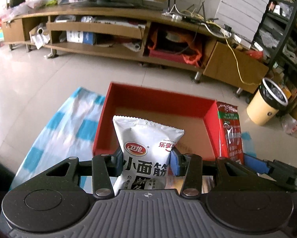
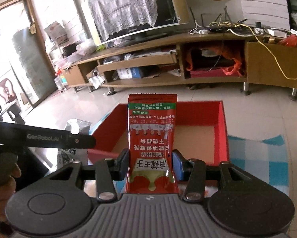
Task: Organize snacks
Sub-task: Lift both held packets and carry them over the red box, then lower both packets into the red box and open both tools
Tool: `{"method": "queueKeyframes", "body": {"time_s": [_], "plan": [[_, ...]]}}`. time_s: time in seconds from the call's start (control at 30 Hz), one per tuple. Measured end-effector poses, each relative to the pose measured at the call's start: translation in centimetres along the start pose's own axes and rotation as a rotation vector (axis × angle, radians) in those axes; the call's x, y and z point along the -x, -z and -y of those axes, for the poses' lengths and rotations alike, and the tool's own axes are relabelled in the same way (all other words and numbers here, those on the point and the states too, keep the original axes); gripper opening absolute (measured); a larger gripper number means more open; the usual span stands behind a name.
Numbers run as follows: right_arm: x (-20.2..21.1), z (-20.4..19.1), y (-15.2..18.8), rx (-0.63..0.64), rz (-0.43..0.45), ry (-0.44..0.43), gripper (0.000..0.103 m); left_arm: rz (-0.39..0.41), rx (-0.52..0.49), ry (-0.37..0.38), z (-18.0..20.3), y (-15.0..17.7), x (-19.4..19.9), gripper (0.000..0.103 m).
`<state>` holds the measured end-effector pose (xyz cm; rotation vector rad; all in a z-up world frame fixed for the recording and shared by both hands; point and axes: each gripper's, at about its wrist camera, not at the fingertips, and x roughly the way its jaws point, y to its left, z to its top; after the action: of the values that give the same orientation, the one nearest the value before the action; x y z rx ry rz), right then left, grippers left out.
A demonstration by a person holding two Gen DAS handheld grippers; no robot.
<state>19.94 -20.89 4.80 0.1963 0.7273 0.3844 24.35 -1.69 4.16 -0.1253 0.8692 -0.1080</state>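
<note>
The left tool [image 1: 146, 161] is closed on a white snack packet [image 1: 146, 148], its two pads pressing the packet's sides so that it stands upright between them, just above the near edge of an open red box [image 1: 158, 101]. The right tool [image 2: 150, 163] is likewise clamped on a red snack packet [image 2: 152, 138], which stands upright with its printing upside down, in front of the same red box [image 2: 222, 130]. In the left wrist view the red packet [image 1: 230, 130] shows just right of the box's right wall, with the right tool's blue pad [image 1: 254, 163] below it. In the right wrist view the left tool's black body [image 2: 49, 138] reaches in from the left, and the white packet [image 2: 77, 126] shows beyond it. The box rests on a blue-and-white checked cloth [image 1: 69, 127] covering the desk. Beyond lie a tiled floor [image 1: 49, 69], a long wooden TV stand [image 1: 112, 31] with a television [image 2: 136, 11], and a yellow bin [image 1: 267, 103] at far right.
</note>
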Motion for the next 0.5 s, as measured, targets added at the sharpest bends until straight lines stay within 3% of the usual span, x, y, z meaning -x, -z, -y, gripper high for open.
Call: {"method": "queueKeyframes", "body": {"time_s": [0.3,0.5], "plan": [[-3.4,2.4,-3.0,-0.022,0.031,0.040,0.045,0.057,-0.005,-0.036,0.8,-3.9,-3.5,0.053],[-6.5,3.9,-3.7,-0.044,0.007,0.061,0.045,0.040,-0.010,-0.067,1.0,-4.9,-6.5,0.053]]}}
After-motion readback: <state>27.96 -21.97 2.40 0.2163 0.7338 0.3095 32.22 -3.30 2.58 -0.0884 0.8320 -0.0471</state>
